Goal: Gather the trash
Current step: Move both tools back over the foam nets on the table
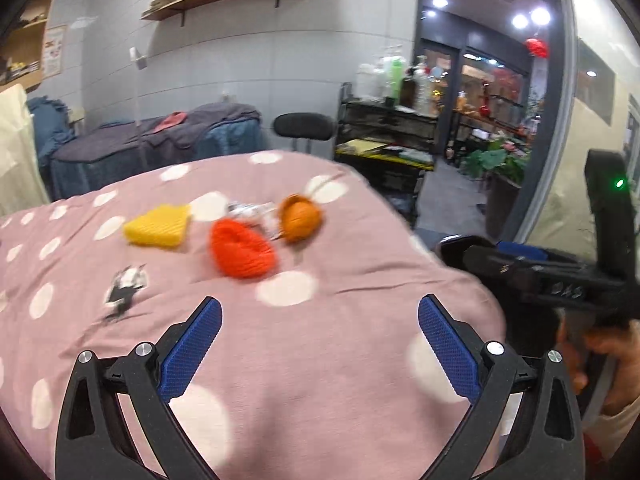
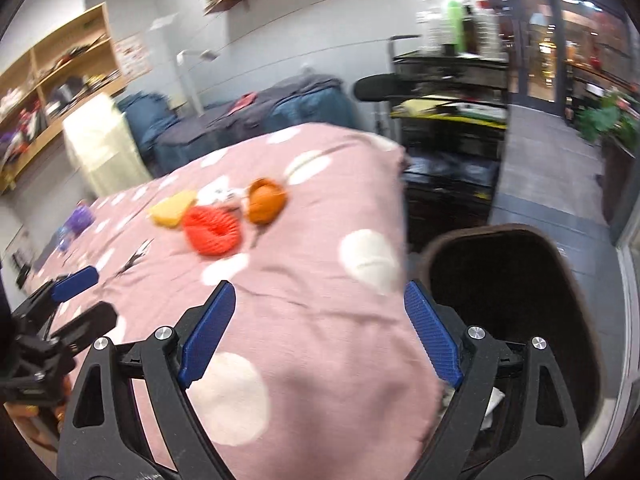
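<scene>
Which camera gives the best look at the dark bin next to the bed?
The right wrist view: the dark round-cornered bin fills its lower right, open mouth and rim visible beside the pink dotted bedspread. In the left wrist view it is mostly hidden behind the other tool.

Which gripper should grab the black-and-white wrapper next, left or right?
Probably the left gripper: it is open and empty, and the wrapper lies near its left finger. The right gripper sits by the bin.
</scene>
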{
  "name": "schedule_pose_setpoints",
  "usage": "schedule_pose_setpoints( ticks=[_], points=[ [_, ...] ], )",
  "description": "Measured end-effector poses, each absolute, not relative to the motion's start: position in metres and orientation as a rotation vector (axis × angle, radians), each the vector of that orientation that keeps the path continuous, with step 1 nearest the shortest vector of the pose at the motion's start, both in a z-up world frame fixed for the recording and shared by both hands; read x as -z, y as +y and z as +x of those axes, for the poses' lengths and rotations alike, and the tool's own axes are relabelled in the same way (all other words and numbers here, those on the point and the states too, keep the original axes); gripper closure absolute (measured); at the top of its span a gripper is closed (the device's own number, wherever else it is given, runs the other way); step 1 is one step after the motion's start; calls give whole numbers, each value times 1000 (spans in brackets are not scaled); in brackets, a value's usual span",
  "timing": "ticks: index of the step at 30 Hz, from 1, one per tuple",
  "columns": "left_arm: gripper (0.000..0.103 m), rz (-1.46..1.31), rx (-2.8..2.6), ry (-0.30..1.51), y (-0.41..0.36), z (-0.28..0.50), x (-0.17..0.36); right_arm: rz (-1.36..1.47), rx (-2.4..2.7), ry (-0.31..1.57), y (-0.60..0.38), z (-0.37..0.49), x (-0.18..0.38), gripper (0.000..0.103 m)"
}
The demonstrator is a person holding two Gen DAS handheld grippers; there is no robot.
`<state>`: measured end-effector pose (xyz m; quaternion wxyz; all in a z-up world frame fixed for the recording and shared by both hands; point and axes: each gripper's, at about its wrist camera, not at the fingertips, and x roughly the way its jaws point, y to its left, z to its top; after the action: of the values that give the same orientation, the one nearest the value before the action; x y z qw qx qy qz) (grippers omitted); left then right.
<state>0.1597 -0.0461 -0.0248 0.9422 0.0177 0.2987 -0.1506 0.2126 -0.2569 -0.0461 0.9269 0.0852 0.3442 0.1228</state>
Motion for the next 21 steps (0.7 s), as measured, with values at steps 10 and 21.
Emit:
schedule_pose_setpoints(
  ticks=[10,21],
  points=[
    [6,35,139,685,39,204,39,59,-483,861,-154,280,55,17],
    [6,3,104,765,79,259,50,-21,-499,1022,-82,372,82,17]
  ],
)
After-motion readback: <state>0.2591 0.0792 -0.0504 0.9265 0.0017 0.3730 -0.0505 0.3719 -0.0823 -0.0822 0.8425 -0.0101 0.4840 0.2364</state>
